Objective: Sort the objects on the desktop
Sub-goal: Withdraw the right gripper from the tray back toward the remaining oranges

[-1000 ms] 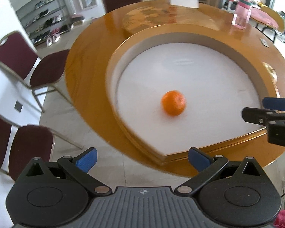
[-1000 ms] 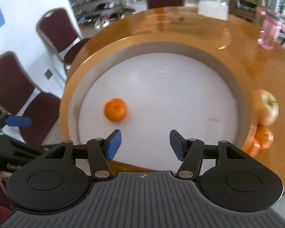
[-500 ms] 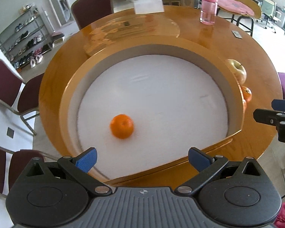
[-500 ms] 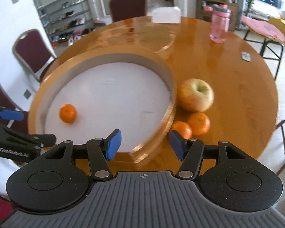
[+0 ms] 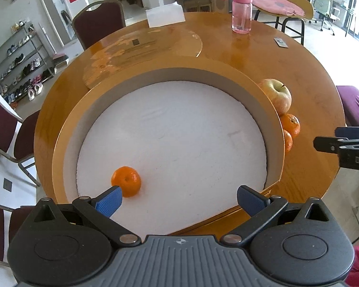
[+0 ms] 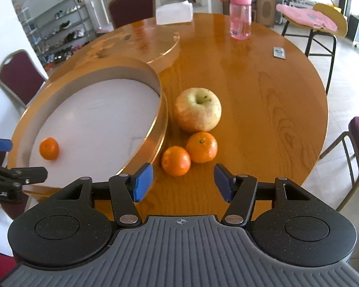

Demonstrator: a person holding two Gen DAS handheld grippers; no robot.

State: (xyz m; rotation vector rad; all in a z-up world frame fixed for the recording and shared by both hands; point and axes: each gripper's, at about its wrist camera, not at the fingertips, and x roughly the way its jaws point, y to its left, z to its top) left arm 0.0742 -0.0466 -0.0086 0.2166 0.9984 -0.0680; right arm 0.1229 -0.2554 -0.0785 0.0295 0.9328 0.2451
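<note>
While one tangerine (image 5: pixel 126 180) already lies on the white floor of the round tray (image 5: pixel 60 134), near its front-left wall, your work is on the other side: two more tangerines and an apple (image 6: pixel 197 110) sit on the wooden table (image 6: pixel 263 100), just outside the tray's right rim. Your right gripper (image 6: pixel 183 182) hovers with its jaws parted and empty, pointed down at the nearer tangerine (image 6: pixel 176 160), which touches the other tangerine (image 6: pixel 201 146) (the apple sits just behind that pair). Your left gripper (image 5: pixel 178 201) is wide open and holds nothing; its left pad is just in front of the fruit in the tray, apparently above it.

My reading is that the next pick is the nearer tangerine. Centre it between the pads before you descend, since it now sits slightly left of the midline. Bring the fingers down either side of its widest part, and slip the right pad into the gap beside its neighbour without nudging that one, as round fruit will likely roll on polished wood. Close gently; the skin is soft. Lift high enough to clear the tray's raised wall, and keep the left gripper out of the crossing path.
</note>
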